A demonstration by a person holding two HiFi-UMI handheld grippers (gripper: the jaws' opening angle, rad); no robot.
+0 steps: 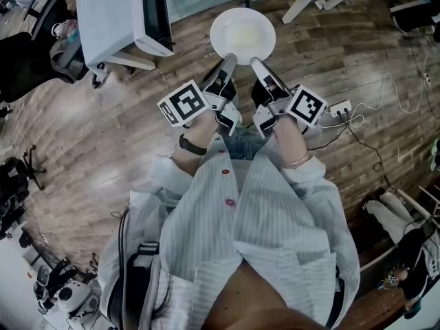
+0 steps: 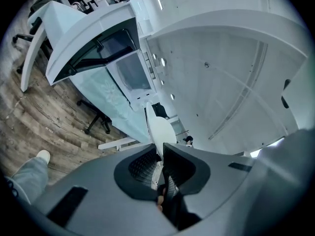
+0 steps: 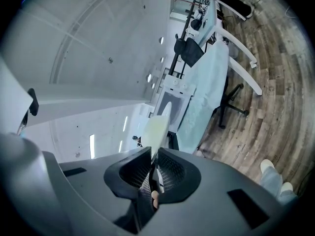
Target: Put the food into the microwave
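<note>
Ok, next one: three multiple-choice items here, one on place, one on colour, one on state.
1. Where is the plate? A in the microwave; B held over the floor; C on the table.
2. The plate's colour? A white; B black; C red.
3. The left gripper and right gripper are: A both open; B only one gripping; C both shut on the plate.
Key: 1 B, planks show beneath it; 2 A, white in every view; 3 C, each gripper view shows its rim between the pads.
</note>
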